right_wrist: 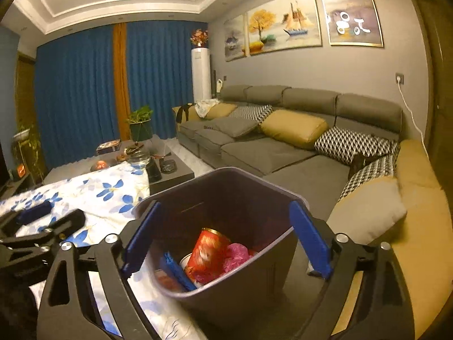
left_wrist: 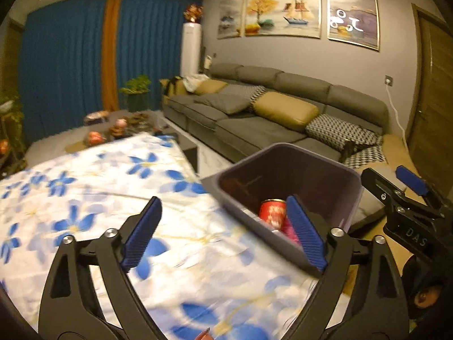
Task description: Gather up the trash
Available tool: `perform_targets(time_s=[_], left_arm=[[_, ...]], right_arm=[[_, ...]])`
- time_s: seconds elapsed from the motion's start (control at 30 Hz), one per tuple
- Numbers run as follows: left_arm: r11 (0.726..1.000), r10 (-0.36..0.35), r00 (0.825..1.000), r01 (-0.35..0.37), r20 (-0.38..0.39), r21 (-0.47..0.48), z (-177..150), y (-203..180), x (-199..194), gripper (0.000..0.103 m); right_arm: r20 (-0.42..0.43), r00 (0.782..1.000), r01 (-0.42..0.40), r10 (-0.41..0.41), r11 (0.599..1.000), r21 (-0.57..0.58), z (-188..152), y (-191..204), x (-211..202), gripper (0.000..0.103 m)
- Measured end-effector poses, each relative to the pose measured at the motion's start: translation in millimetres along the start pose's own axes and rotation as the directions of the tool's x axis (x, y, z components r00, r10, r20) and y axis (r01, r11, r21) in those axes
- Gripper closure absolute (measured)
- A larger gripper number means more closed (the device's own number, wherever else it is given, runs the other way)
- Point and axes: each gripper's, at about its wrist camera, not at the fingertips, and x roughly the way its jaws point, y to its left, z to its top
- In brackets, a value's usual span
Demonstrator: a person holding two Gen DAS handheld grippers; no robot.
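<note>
A dark grey trash bin stands beside the table with the blue-flowered cloth. Inside lie a red can, a pink wrapper and a blue item. The bin and red can also show in the left wrist view. My right gripper is open and empty, held above the bin's mouth. My left gripper is open and empty, over the table's right edge next to the bin. Each gripper shows in the other's view, the right one and the left one.
A long grey sofa with yellow and patterned cushions runs along the right wall. A dark coffee table with a glass jar and small items stands beyond the cloth. Blue curtains and potted plants are at the back.
</note>
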Motion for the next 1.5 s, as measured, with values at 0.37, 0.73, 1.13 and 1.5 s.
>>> perform_targets(time_s=[0.37, 0.73, 1.13, 1.5], left_arm=[[0.978, 0.195, 0.978, -0.188, 0.075, -0.094, -34.3, 50.8, -127.3, 0.006], [0.95, 0.27, 0.961, -0.255, 0.065, -0.181, -80.9, 86.1, -205.7, 0.006], [0.939, 0.288, 0.955, -0.268, 0.071, -0.215, -100.8, 101.0, -250.1, 0.006], [0.944, 0.283, 0.955, -0.26, 0.093, -0.205, -98.6, 96.3, -263.5, 0.006]], right_arm=[[0.005, 0.998, -0.063, 0.064, 0.996, -0.058, -16.8, 50.1, -56.0, 0.006], [0.018, 0.993, -0.114, 0.116, 0.989, -0.097, -35.5, 99.6, -117.8, 0.006], [0.041, 0.987, -0.15, 0.155, 0.983, -0.11, -47.6, 128.9, -165.7, 0.006], [0.069, 0.985, -0.149, 0.158, 0.982, -0.116, -46.2, 131.1, -182.2, 0.006]])
